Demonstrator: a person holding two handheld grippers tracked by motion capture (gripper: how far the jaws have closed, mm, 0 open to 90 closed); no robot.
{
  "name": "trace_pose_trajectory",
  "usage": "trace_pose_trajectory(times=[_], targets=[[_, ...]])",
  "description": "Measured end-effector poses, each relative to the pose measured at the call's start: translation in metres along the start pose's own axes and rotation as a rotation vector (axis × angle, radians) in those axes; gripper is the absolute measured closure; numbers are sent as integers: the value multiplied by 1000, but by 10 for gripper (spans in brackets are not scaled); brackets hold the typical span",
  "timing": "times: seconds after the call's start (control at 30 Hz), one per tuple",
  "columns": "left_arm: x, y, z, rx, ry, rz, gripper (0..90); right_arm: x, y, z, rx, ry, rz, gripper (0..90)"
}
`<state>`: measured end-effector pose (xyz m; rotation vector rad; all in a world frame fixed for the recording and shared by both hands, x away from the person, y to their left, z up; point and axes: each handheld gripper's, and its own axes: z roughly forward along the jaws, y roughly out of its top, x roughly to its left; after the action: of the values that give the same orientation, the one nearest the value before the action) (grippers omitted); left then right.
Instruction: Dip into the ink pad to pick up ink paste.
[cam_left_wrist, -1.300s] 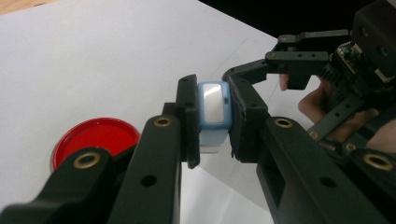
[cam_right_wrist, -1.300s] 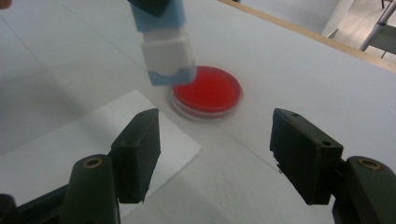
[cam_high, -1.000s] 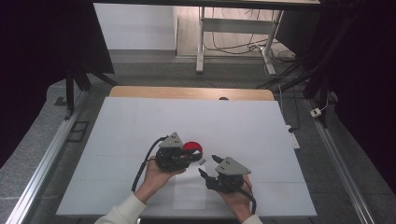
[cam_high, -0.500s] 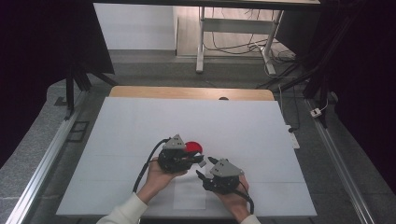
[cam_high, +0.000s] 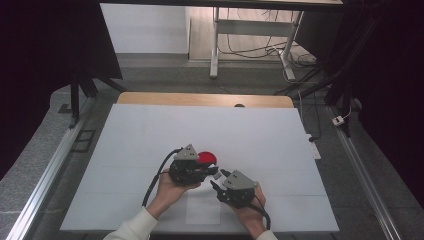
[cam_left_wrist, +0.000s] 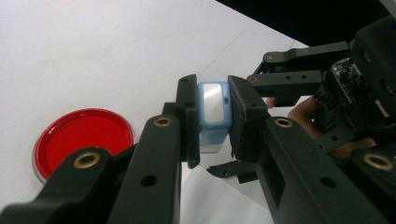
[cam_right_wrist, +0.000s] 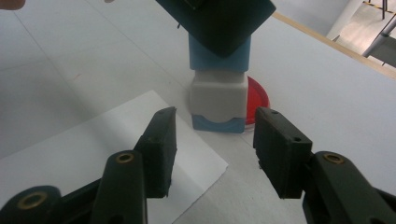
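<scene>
Stamp (cam_left_wrist: 213, 114) half-hidden between clamped left tool (cam_left_wrist: 212, 121) jaws; right tool (cam_right_wrist: 212, 149) apart.

Table (cam_high: 150, 130): flat white top, rectangular, faint seams crossing it. A bare wooden strip (cam_high: 200, 99) runs along the far edge, with a small dark spot (cam_high: 239, 105) at its border with the white.

Lying on it:
- red round lid (cam_high: 207, 158), flat, pale rim, near the middle of the front half.
- white paper sheet (cam_high: 202, 210), flat, close to the near edge, just in front of the lid.
</scene>
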<state>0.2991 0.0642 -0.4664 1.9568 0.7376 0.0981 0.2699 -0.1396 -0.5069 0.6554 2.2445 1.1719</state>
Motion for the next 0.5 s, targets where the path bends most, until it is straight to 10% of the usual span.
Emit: trace_pose_trajectory(times=[0.5], targets=[[0,-1,2,7,-2,0,752,0,0,0,19,-10,-19,629]])
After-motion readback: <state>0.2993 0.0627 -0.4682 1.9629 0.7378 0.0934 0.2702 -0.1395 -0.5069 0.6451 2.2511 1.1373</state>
